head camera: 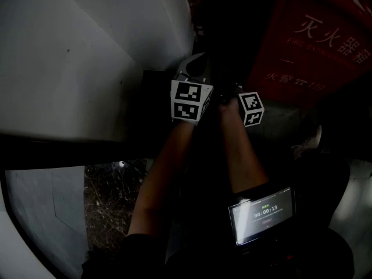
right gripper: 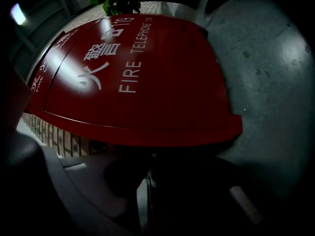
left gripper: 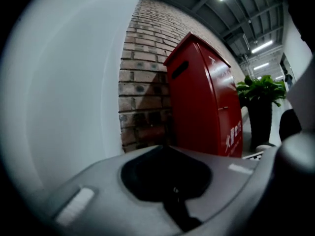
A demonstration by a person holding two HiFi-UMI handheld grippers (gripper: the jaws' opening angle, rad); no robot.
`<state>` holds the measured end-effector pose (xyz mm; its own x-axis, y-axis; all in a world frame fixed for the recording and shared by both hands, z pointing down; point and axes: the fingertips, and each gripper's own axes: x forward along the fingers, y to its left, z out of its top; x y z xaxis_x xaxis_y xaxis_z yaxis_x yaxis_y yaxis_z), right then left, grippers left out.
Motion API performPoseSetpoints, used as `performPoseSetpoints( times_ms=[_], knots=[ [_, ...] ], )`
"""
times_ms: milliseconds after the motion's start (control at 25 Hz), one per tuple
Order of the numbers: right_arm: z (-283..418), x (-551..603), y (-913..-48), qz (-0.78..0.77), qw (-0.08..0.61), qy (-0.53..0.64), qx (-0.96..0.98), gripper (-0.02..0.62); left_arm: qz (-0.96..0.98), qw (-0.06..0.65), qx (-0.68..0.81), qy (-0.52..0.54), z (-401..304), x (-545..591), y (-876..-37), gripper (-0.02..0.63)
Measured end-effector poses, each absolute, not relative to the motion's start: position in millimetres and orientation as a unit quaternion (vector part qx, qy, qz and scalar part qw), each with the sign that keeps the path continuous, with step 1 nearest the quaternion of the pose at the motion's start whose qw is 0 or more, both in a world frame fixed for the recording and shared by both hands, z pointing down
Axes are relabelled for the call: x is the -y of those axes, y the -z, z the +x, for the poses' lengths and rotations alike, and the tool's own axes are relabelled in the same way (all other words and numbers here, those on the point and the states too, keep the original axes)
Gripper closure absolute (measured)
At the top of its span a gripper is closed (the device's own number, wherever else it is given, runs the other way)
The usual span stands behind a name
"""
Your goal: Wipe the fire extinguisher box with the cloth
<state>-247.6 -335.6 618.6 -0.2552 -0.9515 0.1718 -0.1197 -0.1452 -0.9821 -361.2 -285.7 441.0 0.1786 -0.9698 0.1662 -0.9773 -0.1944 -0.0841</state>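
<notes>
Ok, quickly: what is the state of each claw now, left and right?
Left claw: closed, nothing between its jaws.
Right claw: closed, nothing seen in it, though the view is dark.

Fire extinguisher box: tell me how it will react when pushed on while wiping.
The fire extinguisher box looks like painted sheet metal with crisp edges, so it is probably stiff under pressure. It is tall and broad and stands by the brick wall, so it is likely heavy and unlikely to slide or tip. Its glossy red face reflects light, so it is probably slick.
</notes>
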Motion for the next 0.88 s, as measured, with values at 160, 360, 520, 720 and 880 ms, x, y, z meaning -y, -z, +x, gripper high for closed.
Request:
performPoseSetpoints(
  times_ms=[160,360,520,720,880],
  knots=[
    [-249.2,334.3,-643.5,-0.497,0.348,0.584,-0.54,0.546,0.769,0.028,0.632,-0.093,-357.1,292.0,-453.8,0.606],
    [-249.0,332.8,-670.9,-0.499,0.335,0.597,-0.531,0.546,0.769,0.038,0.631,-0.094,-351.1,297.6,-468.0,0.606],
    [-249.8,331.8,-686.1,-0.501,0.324,0.605,-0.527,0.546,0.769,0.046,0.63,-0.095,-347.4,299.1,-478.0,0.606],
    [-249.3,332.9,-694.3,-0.499,0.319,0.608,-0.529,0.546,0.768,0.052,0.631,-0.097,-343.6,297.7,-483.0,0.606],
    [-251.2,330.6,-690.9,-0.5,0.299,0.596,-0.553,0.546,0.765,0.049,0.634,-0.1,-345.2,296.4,-479.8,0.606]
  ],
)
